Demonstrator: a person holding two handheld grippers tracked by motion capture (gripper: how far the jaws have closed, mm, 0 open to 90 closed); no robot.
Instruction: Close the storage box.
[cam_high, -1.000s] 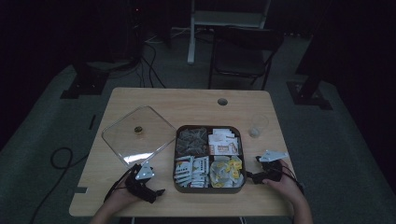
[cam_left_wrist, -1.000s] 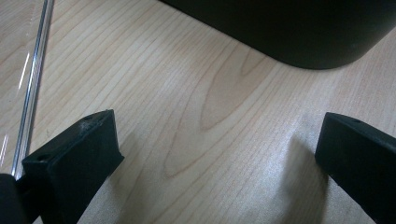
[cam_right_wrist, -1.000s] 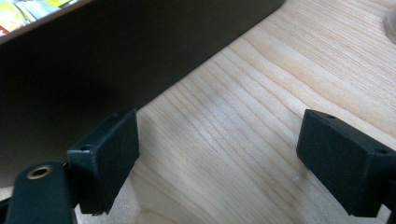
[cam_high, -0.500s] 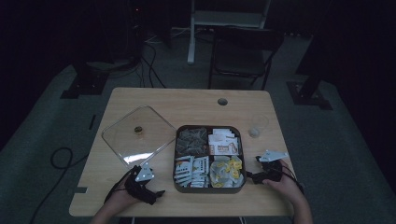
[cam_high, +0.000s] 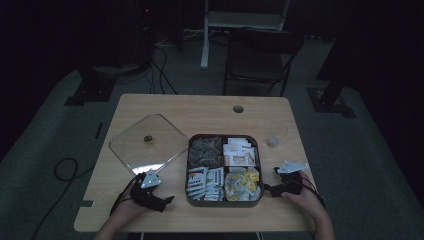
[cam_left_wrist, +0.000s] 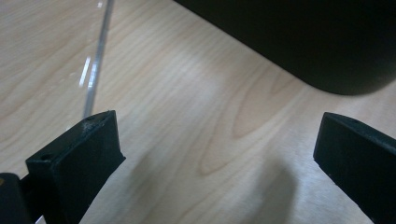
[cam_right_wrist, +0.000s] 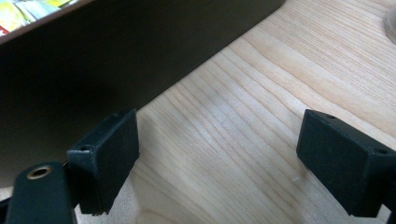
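**Both grippers parked beside the open tea box**

Left gripper (cam_high: 159, 199) rests on the near left of the table (cam_high: 200, 107), jaws spread wide, nothing between them. In the left gripper view, bare wood lies between the jaws, with the dark box wall at far right and the edge of the clear lid (cam_left_wrist: 95, 60) at left. Right gripper (cam_high: 272, 186) sits near right, jaws likewise apart and empty, just beside the right wall of the box (cam_right_wrist: 116, 60).

Box (cam_high: 223, 202): dark, square, four compartments of sachets, at the near middle of the table. Clear lid (cam_high: 145, 142) lies flat to its left, knob up. A small glass (cam_high: 274, 135) stands far right of the box.

Judgement: work probably starts with either the lid or a sachet. If the lid, approach low, take the knob or an edge squarely, lift level; clear plastic may slip. Keep the right gripper clear of the glass.

Surface: pale wood grain, cable hole (cam_high: 238, 108) at the far side. Room dim; chair (cam_high: 260, 50) and cables on grey floor beyond.
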